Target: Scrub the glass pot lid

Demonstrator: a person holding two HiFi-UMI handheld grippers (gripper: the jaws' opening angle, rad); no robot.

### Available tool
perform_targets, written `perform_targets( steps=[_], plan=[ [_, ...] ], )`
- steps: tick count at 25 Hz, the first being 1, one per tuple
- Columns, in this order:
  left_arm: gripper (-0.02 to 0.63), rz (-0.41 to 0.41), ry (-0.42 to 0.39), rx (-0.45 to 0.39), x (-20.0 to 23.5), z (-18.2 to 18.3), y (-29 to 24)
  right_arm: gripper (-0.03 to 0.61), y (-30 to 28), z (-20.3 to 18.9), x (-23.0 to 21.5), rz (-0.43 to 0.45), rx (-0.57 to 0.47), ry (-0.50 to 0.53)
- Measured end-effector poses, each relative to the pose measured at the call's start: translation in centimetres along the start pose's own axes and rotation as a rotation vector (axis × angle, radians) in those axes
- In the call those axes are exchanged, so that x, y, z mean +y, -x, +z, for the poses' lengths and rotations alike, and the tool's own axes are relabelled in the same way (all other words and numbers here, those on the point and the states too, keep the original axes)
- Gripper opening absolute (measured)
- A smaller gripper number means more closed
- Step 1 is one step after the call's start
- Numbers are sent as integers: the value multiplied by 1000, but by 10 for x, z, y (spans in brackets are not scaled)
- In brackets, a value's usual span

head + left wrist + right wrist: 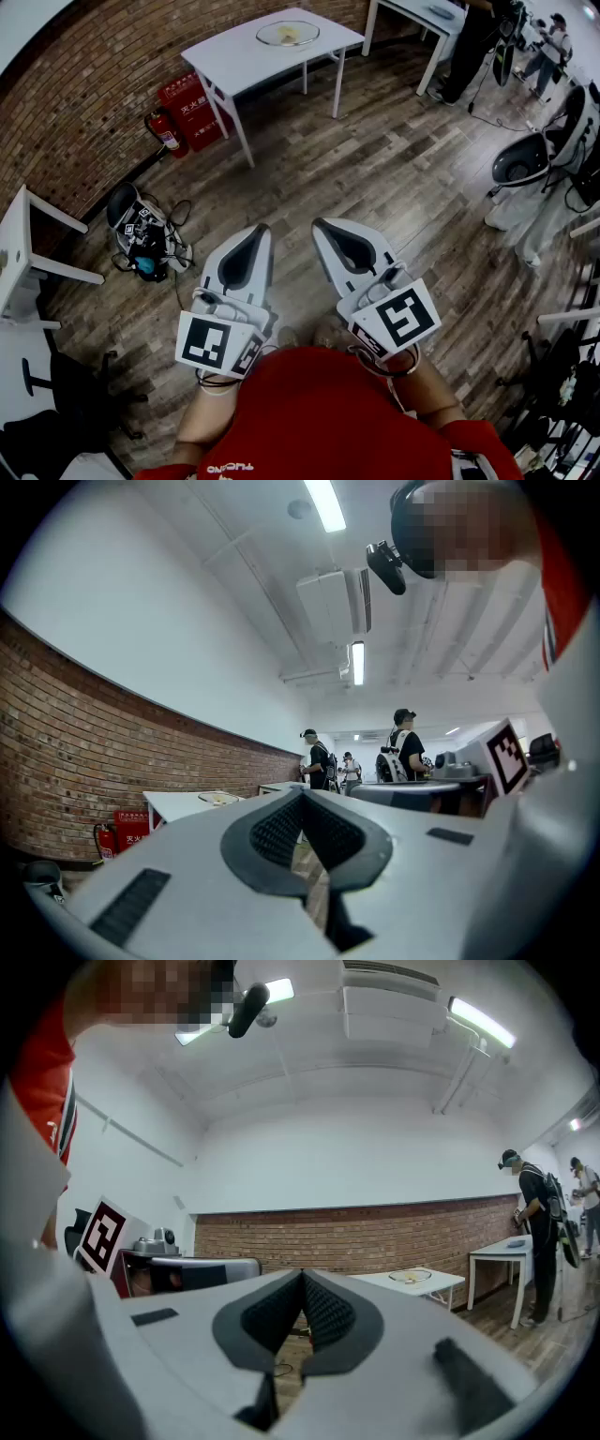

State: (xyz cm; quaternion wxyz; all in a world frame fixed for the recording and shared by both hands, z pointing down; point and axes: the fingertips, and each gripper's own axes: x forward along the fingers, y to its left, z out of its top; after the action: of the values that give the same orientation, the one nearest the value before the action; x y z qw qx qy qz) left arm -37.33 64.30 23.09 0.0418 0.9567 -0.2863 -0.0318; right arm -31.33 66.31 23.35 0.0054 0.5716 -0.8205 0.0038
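Judging by how things lie, how far along is the scrubbing, asks the first speaker; is the glass pot lid (300,35) in anyone's grip?

No, answers the second; nothing looks started; the lid lies on the white counter (234,64) by the brick wall (94,66), well apart from the person, with a wide stretch of wooden floor (394,178) between; a yellowish patch (287,36) shows inside it, too small to name.

And the grippers, asks the first?

The left gripper (261,232) and the right gripper (322,226) hang side by side just in front of the person's red shirt (319,412), pointing toward the counter, says the second; in each gripper view the fingers (281,829) meet at their tips with nothing between them, only floor showing through the gap lower down; both are closed and empty; no sponge or brush is in either.

So what is left, asks the first?

All of it, by the second's reckoning; the person needs to cross to the counter, open the fingers, take up whatever does the scrubbing, steady the lid with the other gripper, and work over the glass; whether the lid is dirty or wet cannot be told from this far.
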Motion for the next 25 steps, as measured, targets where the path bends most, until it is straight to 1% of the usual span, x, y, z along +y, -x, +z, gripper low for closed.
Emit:
perform_targets(
  steps=[8, 11, 14, 25],
  plan=[
    [17, -1, 2, 0, 1, -3, -4, 29, -1, -3, -4, -8, 1, 2],
    [17, 2, 7, 0, 1, -4, -8, 29, 1, -3, -10, 5, -6, -28],
    [17, 9, 9, 1, -2, -7, -14, 29, 4, -3, -20, -1, -17, -42],
    [17, 36, -10, -18, -15, -4, -53, 30, 17, 4, -66, -1, -36, -3]
  ],
)
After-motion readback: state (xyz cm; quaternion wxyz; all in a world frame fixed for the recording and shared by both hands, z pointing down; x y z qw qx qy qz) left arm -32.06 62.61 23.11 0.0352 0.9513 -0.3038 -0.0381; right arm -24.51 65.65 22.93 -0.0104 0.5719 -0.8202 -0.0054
